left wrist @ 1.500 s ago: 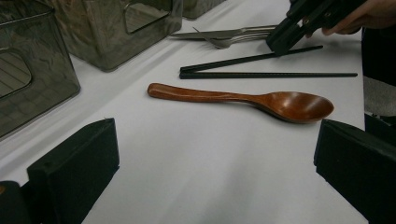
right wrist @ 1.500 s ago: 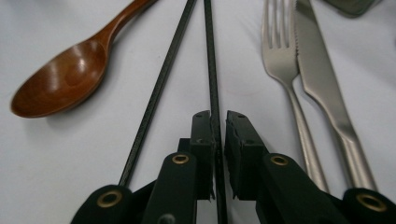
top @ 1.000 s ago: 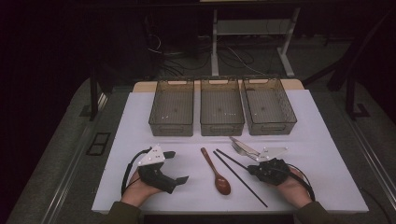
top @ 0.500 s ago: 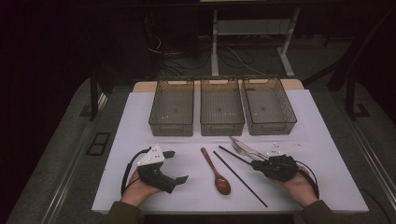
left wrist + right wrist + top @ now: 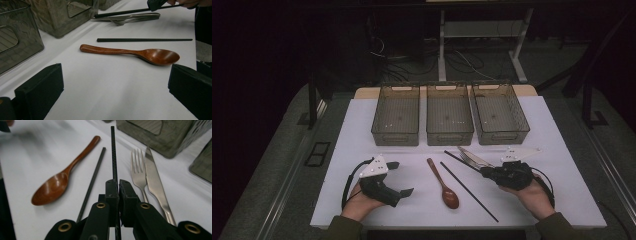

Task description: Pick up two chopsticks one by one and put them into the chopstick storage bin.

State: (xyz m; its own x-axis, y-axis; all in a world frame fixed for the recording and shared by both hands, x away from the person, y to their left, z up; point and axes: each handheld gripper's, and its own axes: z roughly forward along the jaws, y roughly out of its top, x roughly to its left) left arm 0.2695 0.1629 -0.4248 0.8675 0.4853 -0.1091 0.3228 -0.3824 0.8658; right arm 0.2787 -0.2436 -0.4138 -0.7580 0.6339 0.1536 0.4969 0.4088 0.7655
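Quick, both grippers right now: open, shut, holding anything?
Left gripper: open, holding nothing, jaws spread above the white table.
Right gripper: shut on the black chopstick, pinched between its pads.

Black chopstick in the right tongs.

Thin, straight, matte black rod with a finely textured surface, clamped near 1 end between the closed jaws and lifted off the white table. Its free end points toward the 3 bins, passing above the fork and knife, as seen in the left gripper view. Its twin, the second chopstick, lies flat beside the wooden spoon.
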